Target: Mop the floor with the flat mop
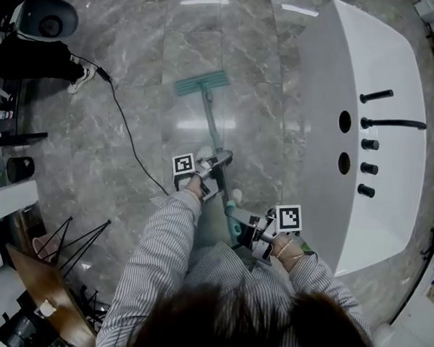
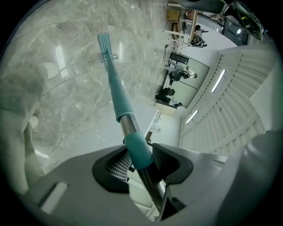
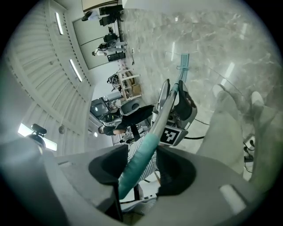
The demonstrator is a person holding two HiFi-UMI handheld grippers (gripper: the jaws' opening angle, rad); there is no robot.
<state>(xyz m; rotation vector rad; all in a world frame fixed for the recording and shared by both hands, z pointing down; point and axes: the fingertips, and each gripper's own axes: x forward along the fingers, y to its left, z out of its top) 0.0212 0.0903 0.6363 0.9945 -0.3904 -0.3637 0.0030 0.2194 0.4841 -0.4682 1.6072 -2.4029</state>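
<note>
The flat mop's teal head (image 1: 201, 82) lies on the grey marble floor (image 1: 136, 49), and its handle (image 1: 211, 122) slants back toward me. My left gripper (image 1: 219, 162) sits mid-handle. In the left gripper view its jaws (image 2: 139, 161) stand apart around a teal sleeve (image 2: 138, 150), both ribbed pads showing, with the mop head (image 2: 104, 44) far ahead. My right gripper (image 1: 247, 229) is lower, at the handle's near end. In the right gripper view its jaws (image 3: 143, 161) are shut on the teal end grip (image 3: 141, 154), and the left gripper (image 3: 179, 106) shows further up the pole.
A long white fixture (image 1: 326, 175) with black taps and two holes fills the right side. A black cable (image 1: 125, 128) runs across the floor left of the mop. A person's shoe (image 1: 80, 78) and dark equipment stand upper left; a wooden piece (image 1: 44, 283) and wire legs lower left.
</note>
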